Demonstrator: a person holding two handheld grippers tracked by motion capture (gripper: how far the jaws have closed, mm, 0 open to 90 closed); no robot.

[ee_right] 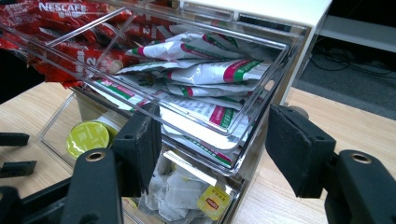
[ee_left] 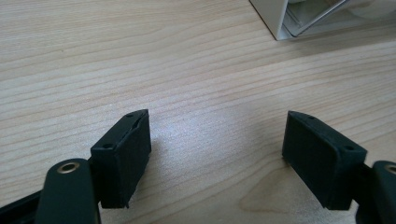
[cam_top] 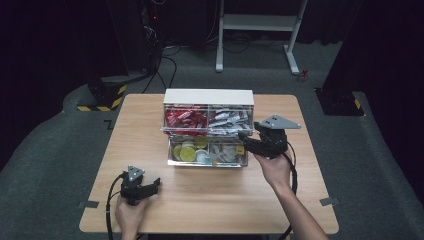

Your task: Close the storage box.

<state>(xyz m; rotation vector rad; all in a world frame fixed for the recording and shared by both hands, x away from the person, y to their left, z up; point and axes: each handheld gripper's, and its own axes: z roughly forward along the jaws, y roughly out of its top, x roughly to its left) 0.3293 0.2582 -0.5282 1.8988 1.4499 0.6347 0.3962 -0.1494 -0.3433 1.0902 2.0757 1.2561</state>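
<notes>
Wooden counter (cam_top: 210, 195) carries a white organizer (cam_top: 208, 96) with two clear drawers pulled out. Right gripper (ee_right: 212, 140) straddles the upper drawer (ee_right: 261, 116) front corner, jaws apart, not pressing. Left gripper (ee_left: 217, 140) rests near the counter's front-left, jaws wide, holding nothing.

"NESCAFE" on red sachets (ee_right: 70, 28); large "2" on one sachet.

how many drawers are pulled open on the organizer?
2: the upper drawer, with red sticks and white sachets, near the right gripper; and the lower drawer, with pods and tea bags, pulled out further toward the person.
</notes>
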